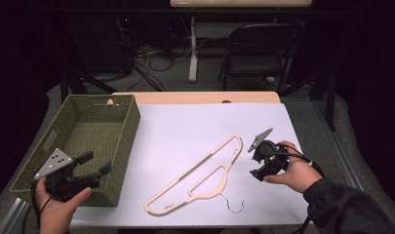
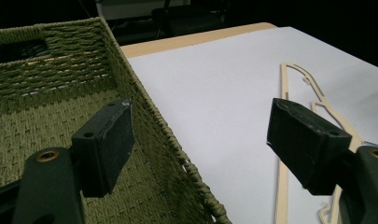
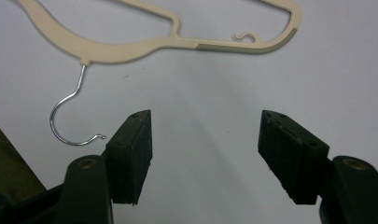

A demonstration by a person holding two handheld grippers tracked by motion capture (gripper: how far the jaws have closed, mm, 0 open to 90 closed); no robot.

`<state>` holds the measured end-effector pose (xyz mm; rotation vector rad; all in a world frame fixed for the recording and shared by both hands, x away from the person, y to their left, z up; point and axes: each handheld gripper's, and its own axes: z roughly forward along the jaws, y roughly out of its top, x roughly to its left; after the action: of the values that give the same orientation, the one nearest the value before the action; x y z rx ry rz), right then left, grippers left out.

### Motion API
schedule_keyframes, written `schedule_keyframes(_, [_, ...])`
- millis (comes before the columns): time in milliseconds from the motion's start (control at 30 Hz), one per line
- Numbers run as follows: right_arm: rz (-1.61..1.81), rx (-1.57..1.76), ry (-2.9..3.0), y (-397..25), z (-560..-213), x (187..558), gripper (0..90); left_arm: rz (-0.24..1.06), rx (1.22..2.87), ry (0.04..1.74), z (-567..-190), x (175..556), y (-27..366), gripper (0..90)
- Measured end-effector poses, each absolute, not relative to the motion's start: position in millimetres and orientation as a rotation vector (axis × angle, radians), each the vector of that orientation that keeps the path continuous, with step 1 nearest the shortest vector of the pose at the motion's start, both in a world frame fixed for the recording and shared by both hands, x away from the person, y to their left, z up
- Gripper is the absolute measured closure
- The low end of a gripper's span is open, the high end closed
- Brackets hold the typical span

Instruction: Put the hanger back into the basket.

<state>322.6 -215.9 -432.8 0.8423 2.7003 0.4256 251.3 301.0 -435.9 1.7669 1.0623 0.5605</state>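
While both tongs gape, hanger point(image 1: 200, 174) lies flat — right tongs point(image 1: 257, 158) near.

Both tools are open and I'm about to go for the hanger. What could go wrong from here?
The hanger lies flat on the white sheet, so the right tool may scrape or push it rather than grip. Its thin wire hook could snag a jaw. The left tool straddles the basket wall and may bump it.

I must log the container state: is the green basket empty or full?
Empty, as far as visible: the green basket shows bare woven floor; the hanger lies outside on the white sheet.
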Motion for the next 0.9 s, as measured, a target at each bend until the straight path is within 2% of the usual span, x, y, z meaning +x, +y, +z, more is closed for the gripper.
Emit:
schedule_keyframes(33, [0.404, 0.816, 2.714, -214, -433, 324, 39.8, 0.560, 1.768, 1.062, -436, 251, 301, 23.1])
schedule_keyframes(300, [0.313, 0.769, 2.747, -210, -436, 328, 41.3, 0.556, 1.768, 1.065, -436, 250, 301, 23.4])
schedule_keyframes(400, [0.297, 0.757, 2.760, -209, -435, 329, 44.5, 0.556, 1.771, 1.066, -436, 250, 300, 23.4])
schedule_keyframes(900, [0.207, 0.702, 2.830, -197, -439, 338, 45.0, 0.555, 1.779, 1.058, -437, 250, 298, 23.5])
